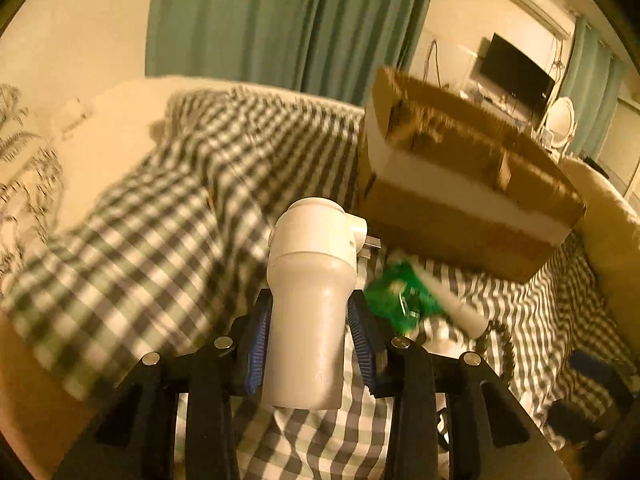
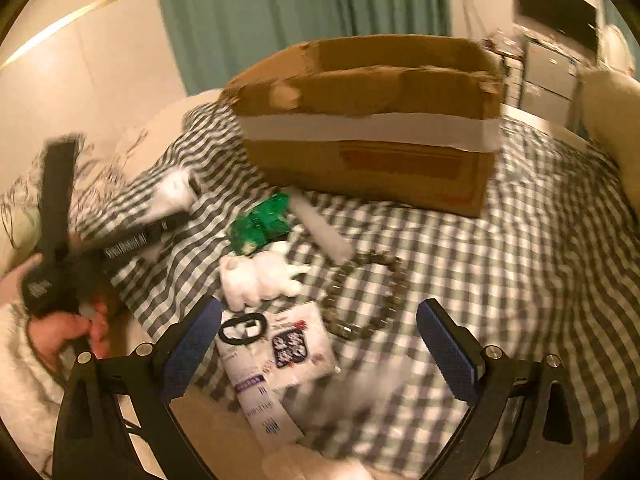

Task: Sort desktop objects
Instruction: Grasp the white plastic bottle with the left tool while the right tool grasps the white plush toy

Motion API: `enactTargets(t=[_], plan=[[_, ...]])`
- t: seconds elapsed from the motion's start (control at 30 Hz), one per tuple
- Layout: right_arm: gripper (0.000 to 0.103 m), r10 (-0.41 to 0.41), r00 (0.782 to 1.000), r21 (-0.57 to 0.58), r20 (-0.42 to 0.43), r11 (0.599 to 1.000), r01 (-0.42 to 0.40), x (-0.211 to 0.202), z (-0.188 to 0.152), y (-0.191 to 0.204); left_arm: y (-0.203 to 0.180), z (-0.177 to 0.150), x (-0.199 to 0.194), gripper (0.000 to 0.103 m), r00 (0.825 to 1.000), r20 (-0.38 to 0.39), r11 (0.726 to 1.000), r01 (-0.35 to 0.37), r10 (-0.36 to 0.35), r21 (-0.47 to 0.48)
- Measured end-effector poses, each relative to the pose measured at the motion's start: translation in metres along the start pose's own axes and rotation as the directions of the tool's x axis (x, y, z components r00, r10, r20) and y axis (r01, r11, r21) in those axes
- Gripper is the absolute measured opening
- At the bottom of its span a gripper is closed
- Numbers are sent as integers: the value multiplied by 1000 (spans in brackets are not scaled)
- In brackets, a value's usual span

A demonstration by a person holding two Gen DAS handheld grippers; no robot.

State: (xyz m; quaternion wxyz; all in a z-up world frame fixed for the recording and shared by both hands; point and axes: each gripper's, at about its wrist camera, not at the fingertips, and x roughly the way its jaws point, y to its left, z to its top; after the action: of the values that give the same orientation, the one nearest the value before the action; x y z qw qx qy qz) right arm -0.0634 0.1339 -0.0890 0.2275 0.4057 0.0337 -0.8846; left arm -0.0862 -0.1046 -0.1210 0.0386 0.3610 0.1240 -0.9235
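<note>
Desktop objects are scattered on a checked bedspread [image 2: 520, 264] in front of a cardboard box [image 2: 372, 128], which is open at the top and banded with a white strip. In the left wrist view the left claw [image 1: 308, 344] is closed on a white plastic bottle [image 1: 308, 300], gripped around its lower body between the blue pads [image 1: 256, 348]; the bottle's wider capped end points away from the camera, and the bottle is held above the bedspread. Just beside it, to the right, a green packet [image 1: 396, 296] and a white tube [image 1: 452, 300] are seen lying near the box's base; both are blurred.

In the right wrist view the right claw [image 2: 320, 356] is wide open and nothing is held between its fingers. Between and just beyond the fingers a white printed packet [image 2: 292, 344] is seen lying flat, with a black ring-shaped item [image 2: 242, 330] at its left edge. Beyond that a white soft item [image 2: 260, 276] is seen; what it is cannot be told. A dark beaded bracelet [image 2: 360, 296] is looped just right of it. At far left the person's left hand [image 2: 68, 332] is seen gripping the handle of the other claw unit, heavily motion-blurred.

A green curtain [image 2: 304, 12] is seen behind the bed.
</note>
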Motion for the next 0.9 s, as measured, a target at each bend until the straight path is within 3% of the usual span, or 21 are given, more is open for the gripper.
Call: enactTargets(t=[0.17,0.37,0.47,0.53,0.7,0.9], plan=[[99,69,997,-41,-23,997,-70,32,7,19,2,3,-5,38,1000,7,1000,-10,10,-2],[98,94,993,-89,-66,991,-99,72,17,33,4,4,7,38,999,-31,1000,-20,20,-14],[91,118,988,-93,-104,988,-127,90,19,34,7,3,10,38,999,-45,1000,-15,14,-27],[75,124,983,-102,-132,985,-138,101,19,36,6,3,11,38,999,-46,1000,-19,18,-25],[64,130,981,-102,-144,984,-145,103,18,35,2,0,11,38,999,-50,1000,-14,13,-15],[64,104,988,-110,-117,987,-117,81,20,37,-9,-2,-2,38,1000,-11,999,3,-2,35]])
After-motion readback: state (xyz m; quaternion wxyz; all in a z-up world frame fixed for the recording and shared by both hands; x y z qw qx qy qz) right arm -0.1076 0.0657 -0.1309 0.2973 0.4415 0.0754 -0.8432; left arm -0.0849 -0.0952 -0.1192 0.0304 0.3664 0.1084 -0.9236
